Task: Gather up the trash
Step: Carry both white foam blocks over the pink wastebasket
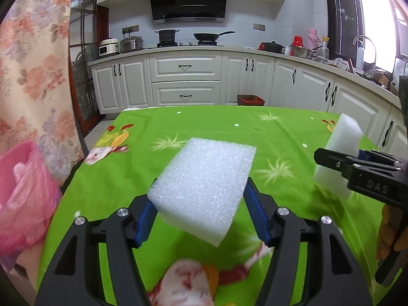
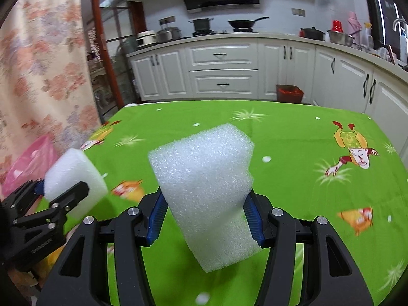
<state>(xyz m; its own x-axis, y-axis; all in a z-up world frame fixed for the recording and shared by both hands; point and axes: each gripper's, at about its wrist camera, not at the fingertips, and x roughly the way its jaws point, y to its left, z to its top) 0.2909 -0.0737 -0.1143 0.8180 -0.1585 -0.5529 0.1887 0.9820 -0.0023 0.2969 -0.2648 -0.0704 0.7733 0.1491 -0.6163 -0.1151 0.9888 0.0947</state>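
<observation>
- Between the blue pads of the left gripper (image 1: pixel 201 211) — one white foam block (image 1: pixel 204 183), flat and broad face up, carried clear above the green tablecloth (image 1: pixel 158 127); pads press both of its long sides, so the jaws stand at middling width, clamped on the block.
- Between the pads of the right gripper (image 2: pixel 204 219) — a second foam block (image 2: pixel 204 183), thicker and stood more on end, likewise pinched at both sides and lifted off the cloth; its upper end reaches well past the fingertips.
- Relative positions — the two loads sit side by side, near but apart; each gripper shows in the other's view.
- Destination, by judgement — a pink bin with a pink bag liner (image 1: pixel 23 191) beside the table's left edge, just beyond the left gripper's load; something pale lies in it already, contents unclear.
- Progress, by judgement — both large pieces picked up, neither yet dropped; delivery and release remain.
- Residue — small white crumbs (image 2: pixel 266 158) scattered on the cloth, uncollected.
</observation>
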